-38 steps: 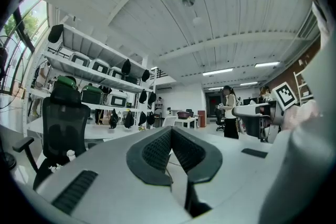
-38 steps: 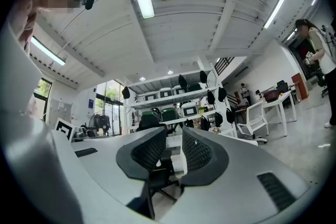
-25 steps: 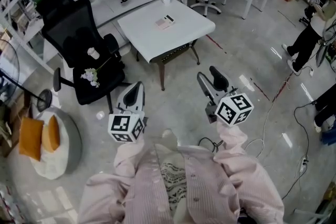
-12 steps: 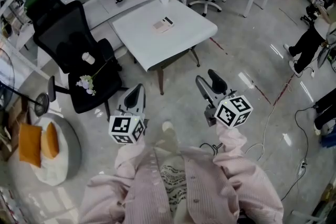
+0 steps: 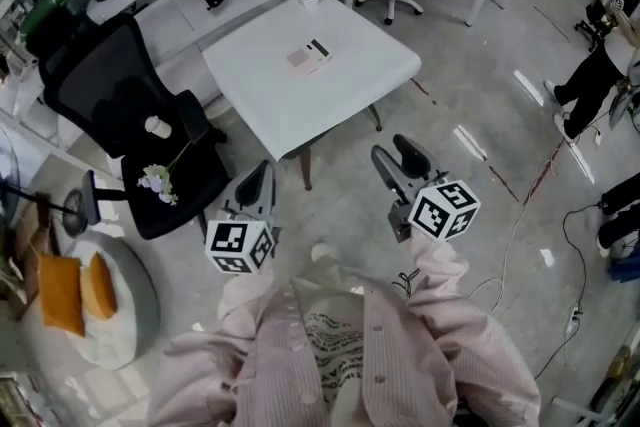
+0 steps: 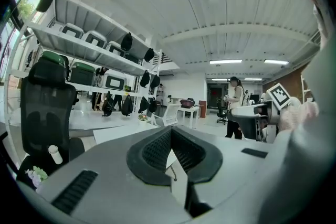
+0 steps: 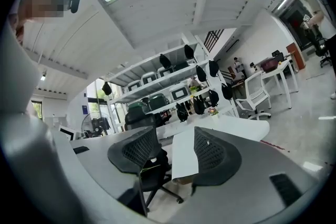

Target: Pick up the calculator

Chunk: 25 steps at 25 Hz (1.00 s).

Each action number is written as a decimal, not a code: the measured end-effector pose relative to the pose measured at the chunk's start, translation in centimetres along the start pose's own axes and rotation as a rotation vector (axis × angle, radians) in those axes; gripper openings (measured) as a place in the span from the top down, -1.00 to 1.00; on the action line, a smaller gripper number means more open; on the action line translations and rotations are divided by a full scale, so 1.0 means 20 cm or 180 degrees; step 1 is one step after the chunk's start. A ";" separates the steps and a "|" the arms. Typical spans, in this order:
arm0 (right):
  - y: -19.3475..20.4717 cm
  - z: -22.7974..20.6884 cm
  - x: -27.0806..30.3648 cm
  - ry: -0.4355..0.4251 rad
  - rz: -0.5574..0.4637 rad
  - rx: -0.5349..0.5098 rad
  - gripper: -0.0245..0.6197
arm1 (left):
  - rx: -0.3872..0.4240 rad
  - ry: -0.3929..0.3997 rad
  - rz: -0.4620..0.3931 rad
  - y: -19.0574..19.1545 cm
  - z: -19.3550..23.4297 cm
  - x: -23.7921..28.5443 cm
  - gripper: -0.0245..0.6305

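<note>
We stood on a glossy grey floor in a workroom, facing a white table [image 5: 335, 90] with shelves of dark bags behind it. Well out to the left of both pairs of jaws stood a black office chair [image 5: 120, 95], a sprig of pale flowers [image 5: 157, 181] on its seat. Our left gripper [image 5: 257, 175] was held low, short of the table's near edge, its jaws pressed together at the tips with nothing between them. Well ahead of both grippers, beyond the gap between the two pairs of jaws, the calculator [image 5: 308, 56] lay flat near the middle of the table, untouched. Our right gripper [image 5: 396, 151] was level with the left one, its jaws spread and empty; through the gap between them we saw the table's near corner. Far off to the right of the right jaws a person [image 5: 588, 75] stood.
</note>
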State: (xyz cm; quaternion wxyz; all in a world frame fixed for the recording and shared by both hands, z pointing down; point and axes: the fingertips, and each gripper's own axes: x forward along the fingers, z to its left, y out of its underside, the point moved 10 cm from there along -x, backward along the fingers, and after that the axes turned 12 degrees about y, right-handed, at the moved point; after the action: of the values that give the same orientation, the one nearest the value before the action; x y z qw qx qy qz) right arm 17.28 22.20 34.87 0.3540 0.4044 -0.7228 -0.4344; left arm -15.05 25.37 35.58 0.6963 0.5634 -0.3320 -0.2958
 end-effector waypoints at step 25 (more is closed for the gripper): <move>-0.04 -0.26 0.68 0.0030 0.0227 0.0214 0.28 | -0.0151 0.0017 0.0163 0.01 0.49 0.56 0.93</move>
State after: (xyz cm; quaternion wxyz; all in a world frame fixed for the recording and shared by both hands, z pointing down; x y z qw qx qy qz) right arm 16.18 7.96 38.16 0.3588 0.3920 -0.7493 -0.3951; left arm -16.11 10.85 38.67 0.7177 0.5388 -0.3374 -0.2841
